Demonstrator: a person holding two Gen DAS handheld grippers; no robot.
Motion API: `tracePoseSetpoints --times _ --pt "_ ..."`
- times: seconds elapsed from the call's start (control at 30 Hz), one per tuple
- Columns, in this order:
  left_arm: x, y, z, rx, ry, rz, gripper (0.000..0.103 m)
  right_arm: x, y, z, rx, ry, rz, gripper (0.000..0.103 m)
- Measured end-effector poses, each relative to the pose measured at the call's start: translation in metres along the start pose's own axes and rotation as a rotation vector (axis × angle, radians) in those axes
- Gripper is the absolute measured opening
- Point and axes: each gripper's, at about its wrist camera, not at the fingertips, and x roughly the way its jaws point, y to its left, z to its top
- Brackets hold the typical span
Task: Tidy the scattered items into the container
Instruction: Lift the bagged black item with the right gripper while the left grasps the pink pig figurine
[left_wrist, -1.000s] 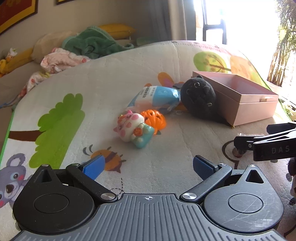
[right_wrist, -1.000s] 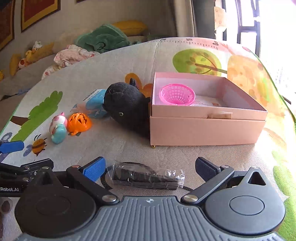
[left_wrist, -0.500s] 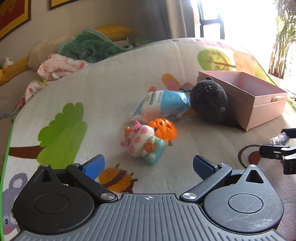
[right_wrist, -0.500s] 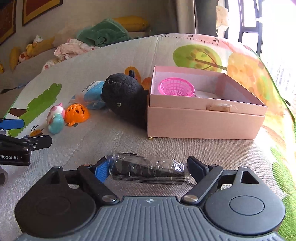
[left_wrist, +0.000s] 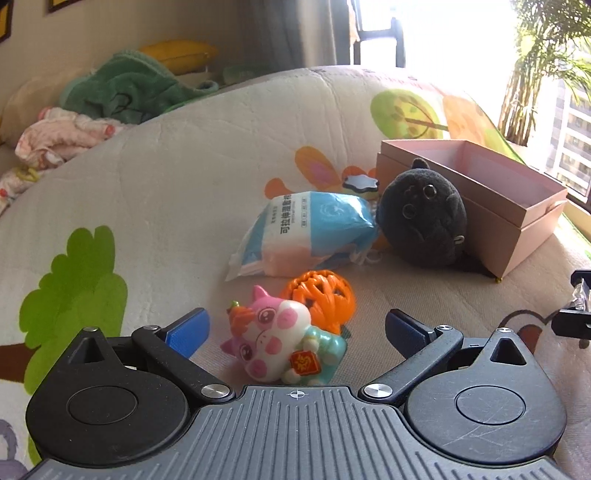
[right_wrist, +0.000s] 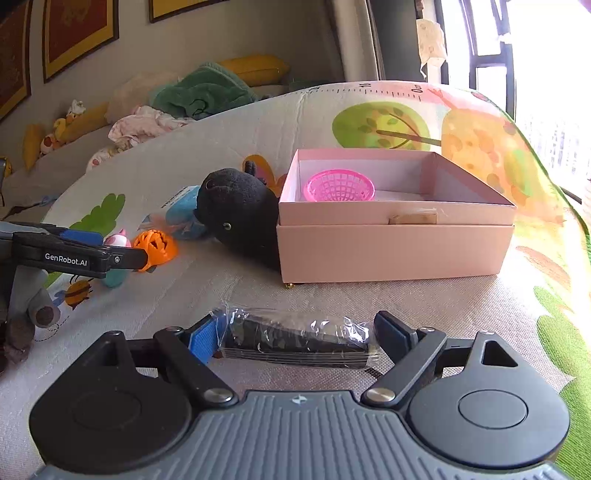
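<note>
Right wrist view: right claw (right_wrist: 295, 338) clamped endwise on the plastic-wrapped black packet (right_wrist: 299, 339).

— What sort of place is this?
— A home, a living room or child's room. A cartoon play mat (right_wrist: 369, 110) fills the frame, toys lie on it, and cushions (right_wrist: 251, 68) and laundry (right_wrist: 144, 123) sit upper left under framed pictures (right_wrist: 79, 33). A window (right_wrist: 517, 55) is upper right.

On the play mat (right_wrist: 369, 299), a basket (right_wrist: 339, 185) sits inside the box (right_wrist: 395, 251), with the plush toy (right_wrist: 240, 214) touching the box's left side. Left of the plush lie a packet (left_wrist: 310, 232), a ball (left_wrist: 321, 299) and a pig figure (left_wrist: 280, 343); a wrapped bundle (right_wrist: 295, 341) lies before the box.
</note>
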Motion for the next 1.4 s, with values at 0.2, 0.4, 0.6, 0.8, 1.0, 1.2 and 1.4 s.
tracePoseSetpoints --times 0.2,0.4,0.6,0.8,1.0,1.2,1.4 --pt "-0.003 -0.012 -0.008 -0.011 0.043 -0.078 0.103 0.001 -0.004 0.0 0.025 0.008 0.01 0.087" --pt "-0.032 -0.045 -0.022 0.03 0.043 -0.276 0.103 0.001 -0.003 0.0 0.02 0.008 0.01 0.087" --pt "-0.031 -0.057 -0.018 0.173 -0.007 -0.067 0.103 0.0 -0.001 0.0 0.013 0.007 0.004 0.087" --pt "-0.011 -0.044 -0.011 0.179 0.021 -0.088 0.103 -0.001 0.0 -0.001 0.009 0.004 -0.002 0.087" --pt "-0.023 -0.059 -0.017 0.144 0.028 -0.203 0.103 0.0 -0.002 0.0 0.019 0.008 0.002 0.087" --pt "-0.039 -0.08 -0.024 0.137 0.027 -0.179 0.103 -0.001 -0.003 0.0 0.022 0.006 0.004 0.087" --pt "-0.028 -0.078 -0.012 -0.043 0.047 -0.035 0.103 -0.001 -0.004 0.0 0.028 0.002 -0.005 0.087"
